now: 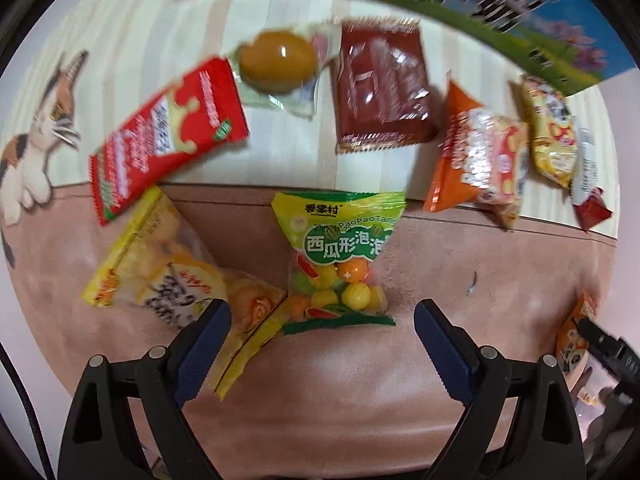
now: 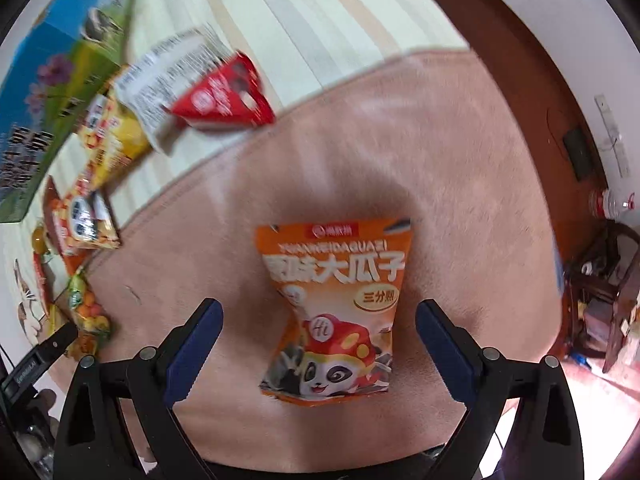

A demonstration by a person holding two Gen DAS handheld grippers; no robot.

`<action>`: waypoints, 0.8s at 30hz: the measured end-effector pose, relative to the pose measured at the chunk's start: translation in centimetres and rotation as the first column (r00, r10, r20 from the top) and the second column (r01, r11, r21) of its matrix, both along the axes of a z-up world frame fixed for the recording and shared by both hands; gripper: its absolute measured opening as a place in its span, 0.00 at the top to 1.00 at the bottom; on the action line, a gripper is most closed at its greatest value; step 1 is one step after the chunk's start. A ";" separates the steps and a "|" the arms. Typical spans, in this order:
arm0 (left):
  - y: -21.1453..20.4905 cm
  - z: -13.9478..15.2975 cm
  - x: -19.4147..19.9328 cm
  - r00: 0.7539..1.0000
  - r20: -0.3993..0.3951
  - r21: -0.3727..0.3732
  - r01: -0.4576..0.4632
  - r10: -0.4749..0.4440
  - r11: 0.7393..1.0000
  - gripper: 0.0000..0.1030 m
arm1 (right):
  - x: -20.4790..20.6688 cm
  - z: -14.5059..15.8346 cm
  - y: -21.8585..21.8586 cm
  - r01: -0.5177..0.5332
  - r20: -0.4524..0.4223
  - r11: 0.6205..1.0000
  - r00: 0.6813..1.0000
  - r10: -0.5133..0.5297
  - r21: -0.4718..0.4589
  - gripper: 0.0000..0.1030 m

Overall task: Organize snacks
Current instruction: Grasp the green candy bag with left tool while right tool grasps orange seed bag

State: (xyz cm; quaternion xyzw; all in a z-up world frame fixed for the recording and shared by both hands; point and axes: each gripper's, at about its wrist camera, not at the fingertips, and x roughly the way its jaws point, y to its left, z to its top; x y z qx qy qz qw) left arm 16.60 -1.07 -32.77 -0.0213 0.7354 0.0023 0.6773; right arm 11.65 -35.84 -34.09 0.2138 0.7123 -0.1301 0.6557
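Left wrist view: the left gripper (image 1: pixel 322 316) points down, jaws apart, over the green candy bag (image 1: pixel 338 256) lying on the pink mat (image 1: pixel 460 248). Step in hand appears to be approach for pickup; next, lower and close on the bag.

Right wrist view: the right gripper (image 2: pixel 319 318), jaws apart, straddles the orange seed packet (image 2: pixel 334 304), not touching. A striped cloth (image 2: pixel 300 20) lies beyond the mat.

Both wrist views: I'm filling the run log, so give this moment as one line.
left gripper: open over candy bag | right gripper: open over sunflower seed packet | surface: pink mat
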 end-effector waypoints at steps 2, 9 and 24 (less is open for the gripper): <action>0.0 -1.3 0.4 0.999 -0.031 -0.019 -0.012 0.011 1.000 0.09 | -0.5 -1.2 -0.3 0.019 -0.017 1.000 1.000 -0.019 0.010 0.04; -1.2 -3.7 1.7 0.999 -0.037 -0.013 0.001 -0.002 1.000 0.15 | -2.1 -2.8 -0.3 0.010 -0.037 1.000 0.999 -0.011 -0.028 0.29; -1.8 -4.3 1.6 1.000 0.003 0.007 0.020 -0.020 1.000 0.51 | -3.2 -2.8 1.0 -0.008 -0.031 0.999 0.999 0.006 -0.050 0.40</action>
